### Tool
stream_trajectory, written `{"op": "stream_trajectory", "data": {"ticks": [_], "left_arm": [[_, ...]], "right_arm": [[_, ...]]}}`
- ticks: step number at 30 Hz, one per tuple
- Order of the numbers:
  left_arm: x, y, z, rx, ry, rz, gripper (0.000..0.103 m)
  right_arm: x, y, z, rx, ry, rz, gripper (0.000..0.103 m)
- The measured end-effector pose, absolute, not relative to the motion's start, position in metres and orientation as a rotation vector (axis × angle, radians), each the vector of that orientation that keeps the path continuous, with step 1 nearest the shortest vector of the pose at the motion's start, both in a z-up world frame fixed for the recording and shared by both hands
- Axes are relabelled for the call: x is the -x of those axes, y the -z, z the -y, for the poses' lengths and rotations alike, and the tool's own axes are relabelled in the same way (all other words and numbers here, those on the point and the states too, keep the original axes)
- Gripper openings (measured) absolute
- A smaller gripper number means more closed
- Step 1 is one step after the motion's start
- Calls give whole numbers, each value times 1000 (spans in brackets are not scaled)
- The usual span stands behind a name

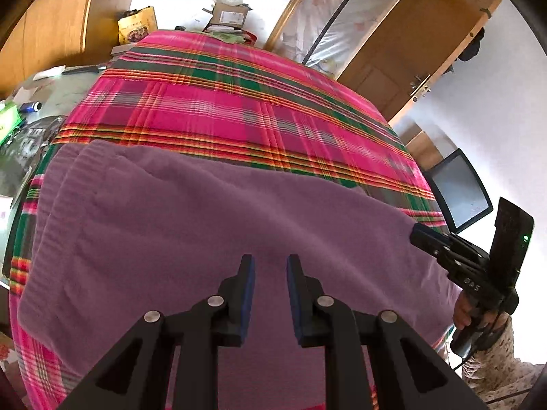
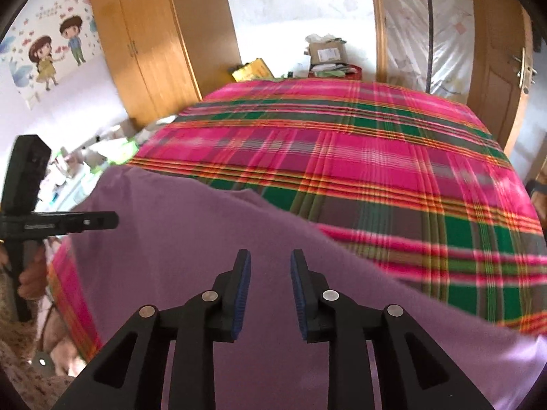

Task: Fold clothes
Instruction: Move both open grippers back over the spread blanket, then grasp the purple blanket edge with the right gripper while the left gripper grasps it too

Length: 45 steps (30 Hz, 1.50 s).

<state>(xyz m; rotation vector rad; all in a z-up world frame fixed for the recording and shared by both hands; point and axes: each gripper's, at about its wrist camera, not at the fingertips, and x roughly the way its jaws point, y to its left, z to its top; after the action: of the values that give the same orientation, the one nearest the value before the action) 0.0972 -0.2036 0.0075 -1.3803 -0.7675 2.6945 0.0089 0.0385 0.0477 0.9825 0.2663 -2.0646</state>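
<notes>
A purple knit garment (image 1: 205, 225) lies spread on the near part of a bed with a pink and green plaid cover (image 1: 239, 102); its ribbed edge is at the left. My left gripper (image 1: 270, 260) hovers over the garment's near middle, open, with only flat fabric showing in the gap. The right gripper (image 1: 418, 234) appears at the garment's right edge, held by a hand. In the right wrist view the right gripper (image 2: 270, 256) is open above the purple garment (image 2: 191, 232), nothing between its pads. The left gripper (image 2: 111, 220) shows at the garment's left edge.
Cardboard boxes (image 1: 227, 17) and a yellow bag (image 1: 136, 25) stand beyond the bed's far end. A wooden wardrobe (image 2: 160, 41) and a cluttered surface (image 1: 24, 119) are to the left. A wooden door (image 1: 420, 44) and a dark screen (image 1: 459, 191) are to the right.
</notes>
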Motion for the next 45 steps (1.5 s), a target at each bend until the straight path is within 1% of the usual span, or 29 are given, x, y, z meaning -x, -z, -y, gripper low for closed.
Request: {"op": "stream_trajectory", "data": {"ticks": [5,11,16,22,24,25,26,32,36,41,45], "left_arm": [[-83,-8,199,1394,-2673,733,20],[-66,-11,194,1403,-2655,701,20],[-47,-21,182,1372,-2640,658,20],[-23,-30,167,1354,-2622,603,20],[-15,-31,161,1340,-2607,600,20],[-11,-31,158,1337,-2600,596,20],[-7,-31,155,1335,-2592,593,20],[2,-14,144,1408,-2551,575,20],[-1,-3,152,1459,-2535,655,20],[-10,5,154,1460,-2528,668,20],[-15,8,156,1454,-2518,701,20]], "right_arm": [[6,-39,-17,-998,2031,-311,26],[16,-47,-3,-954,2020,-298,26],[30,-37,9,-1018,1965,-312,26],[23,-31,14,-1051,1862,-311,26],[20,-30,13,-1061,1849,-307,20],[18,-30,12,-1059,1849,-302,15],[15,-29,12,-1057,1849,-297,14],[3,-23,7,-1072,1838,-291,14],[3,-21,5,-1092,1820,-250,14],[2,-22,3,-1105,1806,-237,15],[5,-41,-3,-1031,1861,-240,16]]}}
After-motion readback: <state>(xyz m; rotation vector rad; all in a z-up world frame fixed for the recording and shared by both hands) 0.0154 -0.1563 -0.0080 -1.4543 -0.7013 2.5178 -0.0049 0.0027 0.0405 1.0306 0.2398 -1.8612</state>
